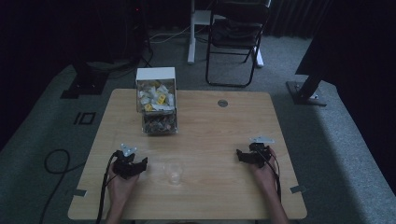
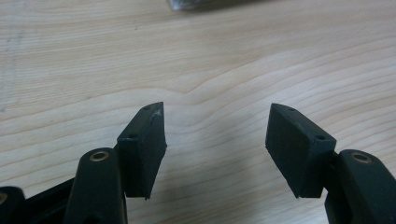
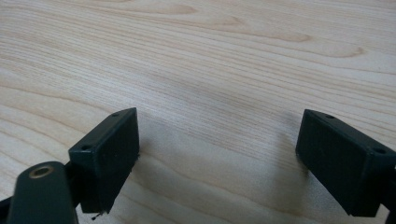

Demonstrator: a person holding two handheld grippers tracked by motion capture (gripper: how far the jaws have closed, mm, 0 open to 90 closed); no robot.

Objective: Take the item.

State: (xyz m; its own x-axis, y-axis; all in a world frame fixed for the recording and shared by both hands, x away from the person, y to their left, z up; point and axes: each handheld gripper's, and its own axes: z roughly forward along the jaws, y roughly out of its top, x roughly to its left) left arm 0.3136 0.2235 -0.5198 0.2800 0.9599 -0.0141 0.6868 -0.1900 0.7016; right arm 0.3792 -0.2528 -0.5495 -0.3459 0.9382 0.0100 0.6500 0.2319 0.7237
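The wooden table (image 1: 205,135) takes up most of the high view, its pale grain running under both hands. At its twelve o'clock edge, a little toward eleven, stands a clear dispenser box (image 1: 156,100) with a white top, holding white and yellow packets above and darker pieces in its lower tray. Beyond the table at one o'clock stands a dark folding chair (image 1: 233,37) on the grey carpet.

The left gripper (image 1: 140,164) rests at about seven o'clock on the table, held in the person's hand; its jaws stand spread with only bare wood between them, as the left gripper view (image 2: 215,149) confirms. The right gripper (image 1: 239,155) lies at four o'clock, its jaws also wide apart over bare wood (image 3: 217,158).

A small clear plastic cup (image 1: 173,171) stands upright at six o'clock, just beside the left gripper at its three o'clock, not touching it.

A small round grommet (image 1: 222,103) sits near one o'clock.
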